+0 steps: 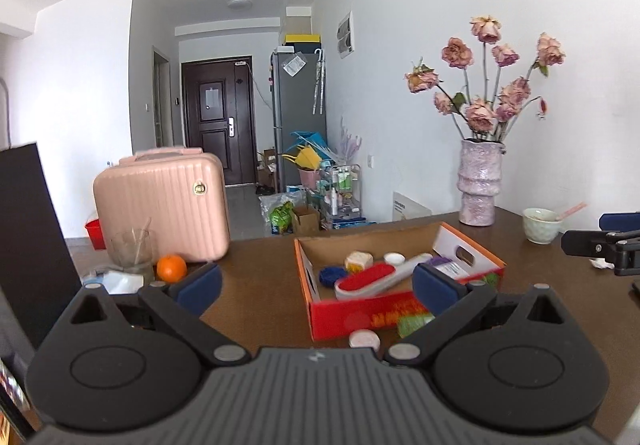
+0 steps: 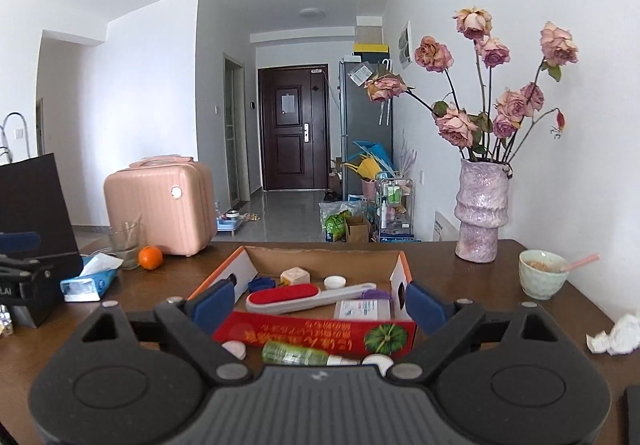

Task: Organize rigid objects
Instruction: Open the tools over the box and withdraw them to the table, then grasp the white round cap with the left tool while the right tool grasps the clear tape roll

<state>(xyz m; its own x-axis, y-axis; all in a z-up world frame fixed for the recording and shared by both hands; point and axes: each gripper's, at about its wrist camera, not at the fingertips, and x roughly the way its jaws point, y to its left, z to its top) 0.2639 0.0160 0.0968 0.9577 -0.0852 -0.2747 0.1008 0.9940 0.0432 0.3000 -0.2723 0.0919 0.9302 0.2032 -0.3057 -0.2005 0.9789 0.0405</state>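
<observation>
An open cardboard box (image 1: 352, 315) (image 2: 256, 331) with red and orange sides sits on the brown table. In it lie a red-and-white lint brush (image 1: 374, 279) (image 2: 292, 295), a blue lid (image 1: 331, 276), a yellow cube (image 1: 359, 259) (image 2: 295, 276), a white cap (image 1: 393, 258) (image 2: 334, 281) and a white packet (image 2: 363, 310). In front of the box lie a green bottle (image 2: 298, 354) (image 1: 414, 323) and a pink-white round lid (image 1: 364, 339) (image 2: 235, 349). My left gripper (image 1: 316, 285) is open and empty above the box's near left corner. My right gripper (image 2: 320, 303) is open and empty above the box front.
A pink case (image 1: 162, 201), a glass (image 1: 132, 249), an orange (image 1: 171, 268) and a tissue pack (image 2: 90, 281) stand at the left. A vase of dried roses (image 2: 480, 213) and a bowl with spoon (image 2: 542, 273) stand at the right, crumpled tissue (image 2: 614, 337) beside them.
</observation>
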